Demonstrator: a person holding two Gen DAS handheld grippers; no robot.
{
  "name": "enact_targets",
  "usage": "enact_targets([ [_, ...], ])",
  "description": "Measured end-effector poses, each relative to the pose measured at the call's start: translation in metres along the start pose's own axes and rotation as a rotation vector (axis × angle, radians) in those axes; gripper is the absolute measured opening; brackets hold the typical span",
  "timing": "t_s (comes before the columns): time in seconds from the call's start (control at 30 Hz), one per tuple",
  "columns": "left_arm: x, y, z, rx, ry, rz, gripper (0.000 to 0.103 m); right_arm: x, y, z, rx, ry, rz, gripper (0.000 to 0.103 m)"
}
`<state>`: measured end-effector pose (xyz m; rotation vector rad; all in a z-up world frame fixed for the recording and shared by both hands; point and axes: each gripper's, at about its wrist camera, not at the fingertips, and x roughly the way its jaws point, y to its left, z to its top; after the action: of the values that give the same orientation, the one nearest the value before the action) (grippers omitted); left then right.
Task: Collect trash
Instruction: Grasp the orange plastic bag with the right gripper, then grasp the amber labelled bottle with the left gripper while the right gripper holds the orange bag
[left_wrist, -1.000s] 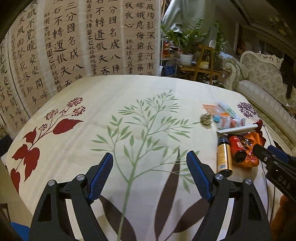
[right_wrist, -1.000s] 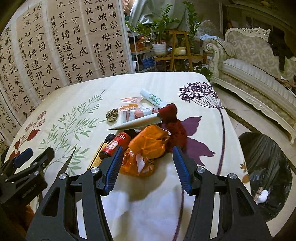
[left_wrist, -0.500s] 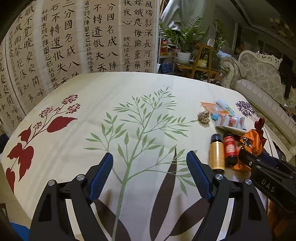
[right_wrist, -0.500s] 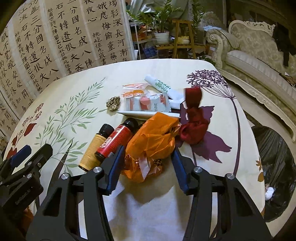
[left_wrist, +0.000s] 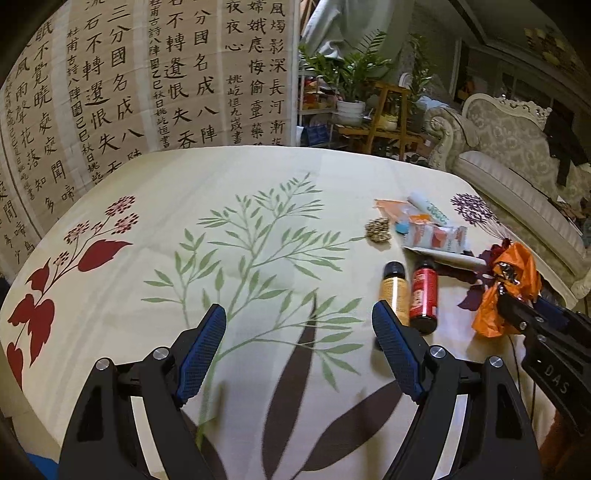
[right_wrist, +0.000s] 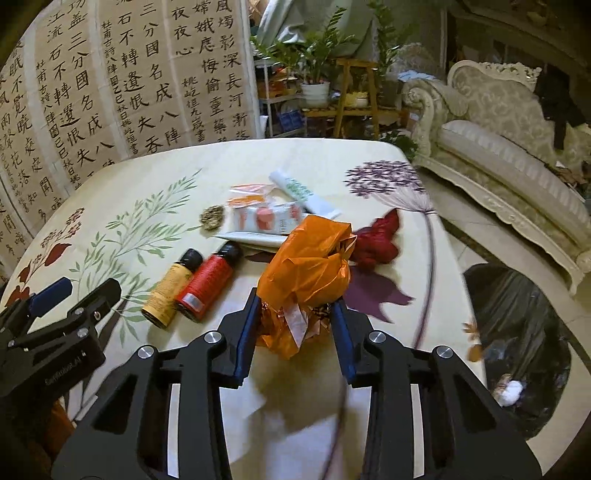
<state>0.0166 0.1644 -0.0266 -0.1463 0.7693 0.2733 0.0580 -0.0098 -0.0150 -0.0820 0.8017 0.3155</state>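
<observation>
1. Orange crinkled plastic bag is sitting clamped between the fingers of my right claw, at the tabletop edge nearest me.
2. My left claw is hovering released over the leaf-printed cloth.
3. Red and yellow bottles are lying side by side, just left of the bag.

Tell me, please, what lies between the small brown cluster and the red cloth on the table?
In the right wrist view, a white-and-orange packet lies between the brown cluster and red cloth.
</observation>
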Motion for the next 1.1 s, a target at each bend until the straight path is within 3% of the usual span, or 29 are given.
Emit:
enact_targets([
  [0.43,0.021,-0.027,0.007,0.055,0.058,-0.059,0.078,0.001,-0.049,-0.011,0.061,0.025,-0.064,0.036],
  [0.6,0.031,-0.029,0.006,0.062,0.104,-0.083,0.066,0.007,-0.052,-0.011,0.063,0.036,-0.05,0.036],
  [0.93,0.038,-0.041,0.011,0.123,0.115,-0.118,0.057,0.015,-0.05,-0.01,0.059,0.049,-0.035,0.037],
  [1.1,0.045,-0.044,0.012,0.131,0.138,-0.16,0.038,0.017,-0.05,-0.011,0.056,0.053,-0.033,0.037],
])
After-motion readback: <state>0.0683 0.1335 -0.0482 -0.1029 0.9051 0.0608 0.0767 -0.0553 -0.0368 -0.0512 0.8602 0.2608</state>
